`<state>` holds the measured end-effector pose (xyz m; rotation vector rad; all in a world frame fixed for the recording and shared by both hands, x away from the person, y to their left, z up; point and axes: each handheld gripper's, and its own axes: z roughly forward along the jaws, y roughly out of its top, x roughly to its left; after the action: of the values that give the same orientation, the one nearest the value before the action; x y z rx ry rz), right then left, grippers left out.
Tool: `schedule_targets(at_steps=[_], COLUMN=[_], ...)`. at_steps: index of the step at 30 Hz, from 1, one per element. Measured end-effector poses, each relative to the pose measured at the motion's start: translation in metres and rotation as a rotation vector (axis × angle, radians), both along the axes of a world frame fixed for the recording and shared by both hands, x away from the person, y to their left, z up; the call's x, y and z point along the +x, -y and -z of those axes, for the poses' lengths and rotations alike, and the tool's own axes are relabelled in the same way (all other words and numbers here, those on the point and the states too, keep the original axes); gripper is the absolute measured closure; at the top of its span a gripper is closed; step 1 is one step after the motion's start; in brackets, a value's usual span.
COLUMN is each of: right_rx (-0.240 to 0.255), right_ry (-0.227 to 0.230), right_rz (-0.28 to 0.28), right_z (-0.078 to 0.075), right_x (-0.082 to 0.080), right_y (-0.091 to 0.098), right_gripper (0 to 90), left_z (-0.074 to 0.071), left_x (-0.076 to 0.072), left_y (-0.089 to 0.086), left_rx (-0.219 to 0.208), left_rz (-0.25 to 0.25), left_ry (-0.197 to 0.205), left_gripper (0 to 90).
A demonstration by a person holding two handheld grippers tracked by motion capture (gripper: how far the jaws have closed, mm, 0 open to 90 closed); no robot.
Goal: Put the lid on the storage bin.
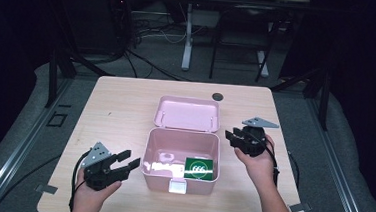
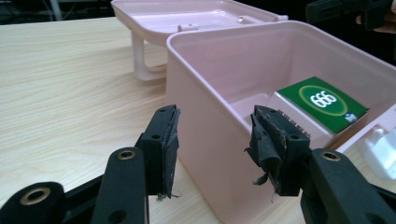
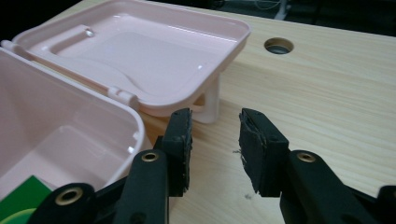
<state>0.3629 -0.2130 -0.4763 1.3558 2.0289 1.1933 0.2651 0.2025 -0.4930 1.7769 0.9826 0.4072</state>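
Pink box [image 1: 155, 149] sits at table [image 1: 121, 106] centre, lid [image 1: 188, 113] thrown back flat toward 12 o'clock, still joined at the hinge edge. Box is nearly square from above; its slightly longer axis runs 9 to 3 o'clock, mouth facing up, latch [image 1: 179, 186] on the near wall pointing to 6 o'clock.

Inside the box, green carton [image 1: 199, 168] with a white "666" mark lies flat in the 4 o'clock corner, long axis 9 to 3, printed face up. In the left gripper view the carton [image 2: 322, 103] is against the far wall of the box [image 2: 205, 116].

Left tool [image 1: 126, 163] at 8 o'clock of the box, just beside its left wall, tips aimed toward 2 o'clock. Jaws released, nothing between them; the box corner shows through the gap without touching either pad.

Right tool [image 1: 232, 137] at 2 o'clock of the box, near the right rim, tips aimed toward 9 o'clock. Jaws apart, gripping nothing; bare table between them in the right gripper view, lid [image 3: 140, 51] just beyond.

Round cable hole [image 1: 218, 96] in the table at 1 o'clock, past the lid.
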Motion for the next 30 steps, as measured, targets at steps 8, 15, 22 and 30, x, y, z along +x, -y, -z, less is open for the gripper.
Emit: schedule_targets(at_steps=[8, 15, 22, 30], right_rx=[0.053, 0.071, 0.074, 0.054], right_ry=[-0.035, -0.02, -0.01, -0.016], right_rz=[-0.023, -0.002, -0.022, -0.049], right_z=[-0.012, -0.015, -0.021, -0.025], right_x=[0.01, 0.022, 0.027, 0.036], right_y=[-0.003, -0.001, -0.002, -0.012], right_gripper=[57.0, 50.1, 42.6, 40.8], left_z=[-0.009, -0.015, -0.018, -0.022], left_x=[0.005, 0.009, 0.012, 0.014], left_y=[0.006, 0.011, 0.011, 0.014], left_rx=[0.012, 0.033, 0.045, 0.053], left_rz=[0.02, 0.019, 0.014, 0.033], left_ry=[0.014, 0.031, 0.041, 0.023], left_gripper=[50.6, 47.6, 46.9, 45.5])
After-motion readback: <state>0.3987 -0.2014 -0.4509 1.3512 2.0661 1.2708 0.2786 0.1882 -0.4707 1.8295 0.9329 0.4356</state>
